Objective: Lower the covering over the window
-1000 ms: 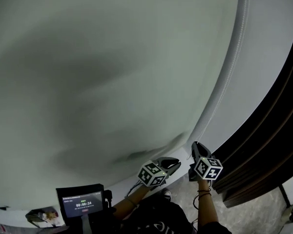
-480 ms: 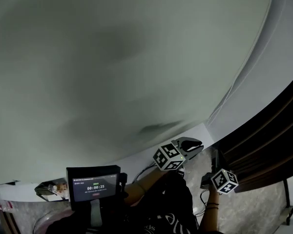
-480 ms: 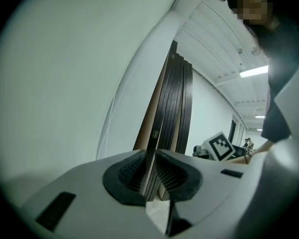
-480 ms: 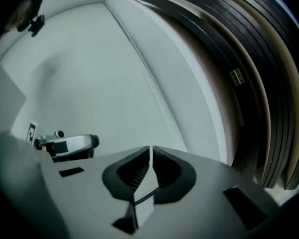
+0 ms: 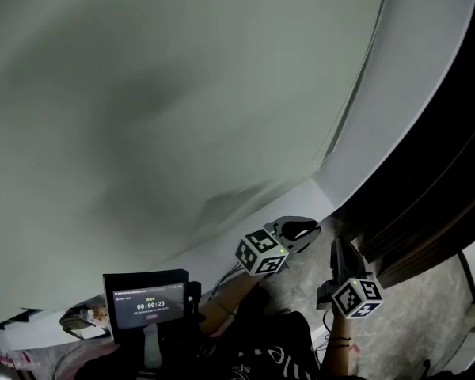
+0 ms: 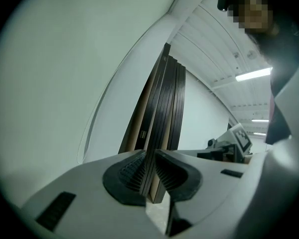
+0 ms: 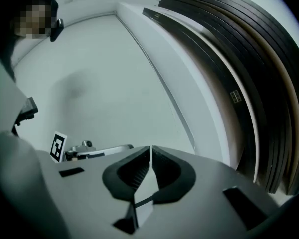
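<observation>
Grey covering (image 5: 182, 93), timer screen (image 5: 146, 307) (00:00:25)

Pale grey-green covering (image 5: 182, 93), upper left — dark brown striped panels (image 5: 431, 172), right; left gripper (image 5: 307, 230) and right gripper (image 5: 338, 245) bear black-and-white cubes (square markers).

The pale covering (image 5: 182, 93) runs out past the top and left edges of the head view, so its full extent cannot be seen. A thin line (image 5: 356, 85) along its right side is too fine to tell cord from seam. The dark slatted panel (image 5: 427, 188) is cut by the right edge. The smaller print on the screen (image 5: 149, 305) is unreadable. A small object (image 5: 83, 321) beside it is partly hidden and unclear. Both forearms (image 5: 222, 303) leave at the bottom edge.
</observation>
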